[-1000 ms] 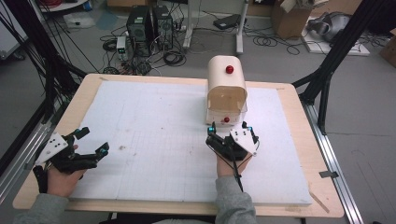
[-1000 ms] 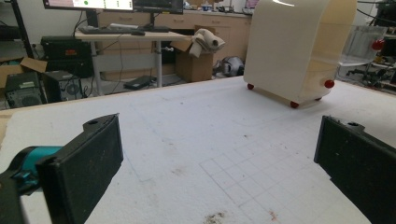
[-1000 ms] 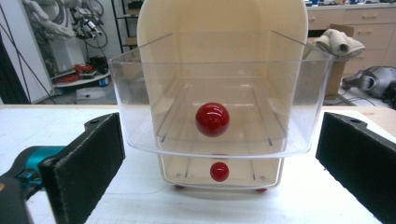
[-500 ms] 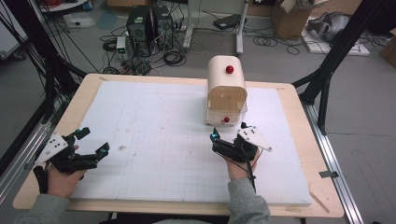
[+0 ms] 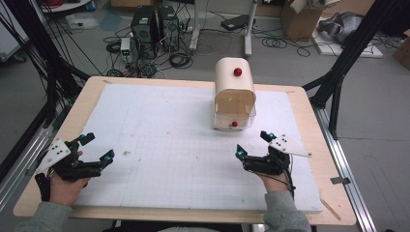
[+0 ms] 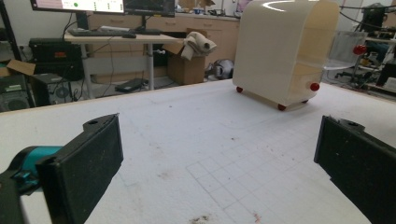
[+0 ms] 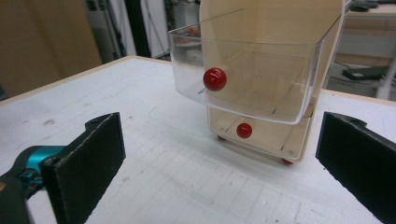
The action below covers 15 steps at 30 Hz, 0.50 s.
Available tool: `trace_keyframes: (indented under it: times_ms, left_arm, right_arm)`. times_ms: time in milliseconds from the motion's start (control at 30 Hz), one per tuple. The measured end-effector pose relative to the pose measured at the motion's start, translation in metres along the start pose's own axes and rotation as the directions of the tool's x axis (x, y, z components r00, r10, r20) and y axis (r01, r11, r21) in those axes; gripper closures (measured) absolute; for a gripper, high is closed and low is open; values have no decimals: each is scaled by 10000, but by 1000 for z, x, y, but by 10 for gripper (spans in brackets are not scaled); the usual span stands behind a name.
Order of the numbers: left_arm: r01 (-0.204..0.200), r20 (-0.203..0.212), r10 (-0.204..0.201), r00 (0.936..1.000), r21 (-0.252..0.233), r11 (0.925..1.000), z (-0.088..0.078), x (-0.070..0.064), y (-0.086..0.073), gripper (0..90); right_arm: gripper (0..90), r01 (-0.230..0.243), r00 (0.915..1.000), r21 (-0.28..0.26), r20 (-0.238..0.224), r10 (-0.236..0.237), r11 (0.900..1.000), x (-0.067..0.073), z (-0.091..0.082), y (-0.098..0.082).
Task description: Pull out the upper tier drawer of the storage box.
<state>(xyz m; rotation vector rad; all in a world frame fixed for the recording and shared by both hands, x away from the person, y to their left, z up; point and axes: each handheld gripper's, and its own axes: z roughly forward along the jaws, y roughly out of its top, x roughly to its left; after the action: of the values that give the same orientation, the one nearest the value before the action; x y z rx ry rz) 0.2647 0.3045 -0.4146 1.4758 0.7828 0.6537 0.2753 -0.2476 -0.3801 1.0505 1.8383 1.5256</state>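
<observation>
While both hand-held grippers rest spread, empty — cream drawer cabinet (image 5: 235,89) stands beyond, clear upper drawer (image 7: 247,79) pulled out, red knobs.

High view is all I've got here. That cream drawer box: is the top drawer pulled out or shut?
Observer: Pulled out. In the right gripper view the clear upper drawer sticks forward past the cream cabinet, red knob on its front.
Operator: And the lower drawer?
Observer: The lower drawer sits pushed in under it, with its own red knob.
Operator: Anything inside the top one?
Observer: Through the clear wall it looks empty.
Operator: Right gripper fingers closed on anything?
Observer: No. The right gripper is open, its fingers wide apart and short of the drawer.
</observation>
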Motion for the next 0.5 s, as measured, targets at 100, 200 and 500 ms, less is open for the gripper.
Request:
trace_keyframes:
  times_ms: [100, 200, 500]
  left_arm:
    - [-102, -39, 103, 9999, 44, 9999, 1, -3, 0, 17]
    - [-78, -28, 78, 10000, 96, 9999, 1, -3, -1, 17]
    - [-96, -12, 96, 10000, 105, 9999, 1, -2, -1, 17]
  right_arm:
    - [51, 200, 9975, -192, -677, -213, 9996, -12, -11, -5]
    - [55, 382, 9970, -304, -663, -402, 9988, -22, -17, -12]
    - [20, 253, 9992, -849, -291, -279, 9961, -41, -40, -18]
